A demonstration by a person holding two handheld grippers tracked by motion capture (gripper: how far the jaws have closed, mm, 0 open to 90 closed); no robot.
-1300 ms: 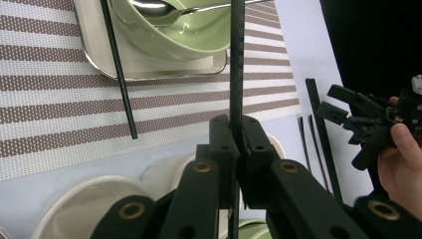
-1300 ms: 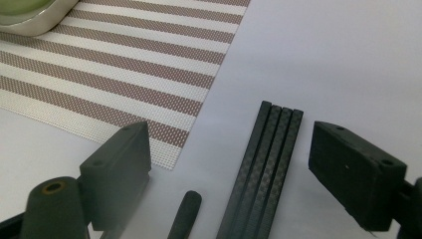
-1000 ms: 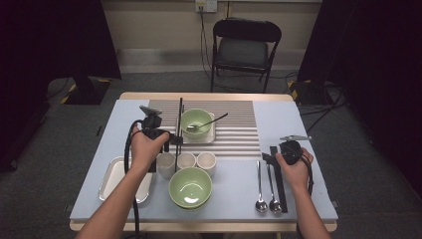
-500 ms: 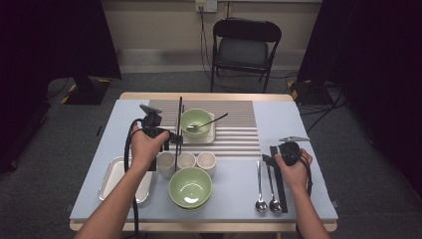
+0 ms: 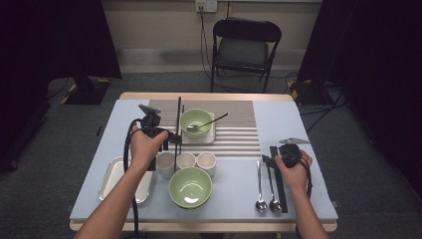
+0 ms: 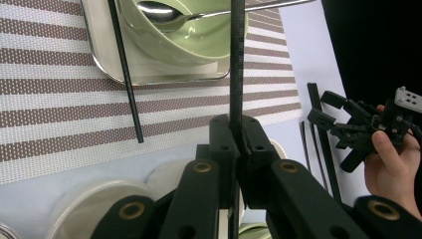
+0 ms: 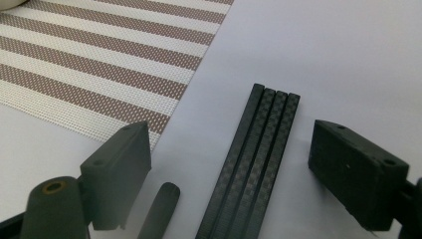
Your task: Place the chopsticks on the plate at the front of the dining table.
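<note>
I see the bench (image 5: 298, 124) evenly lit from overhead, dark surroundings. Glare streaks the green bowl (image 6: 199, 45). My close views blur nearest the lens; shadows stay soft.

We see bare forearms with no sleeves. Our left gripper (image 6: 239, 149) is matte black, blocky, with brass-ringed pivots on its arms and a thick black cable looping beside the wrist. Our right gripper (image 7: 229, 174) has square black pads; a grey three-cornered plate tops it.
</note>
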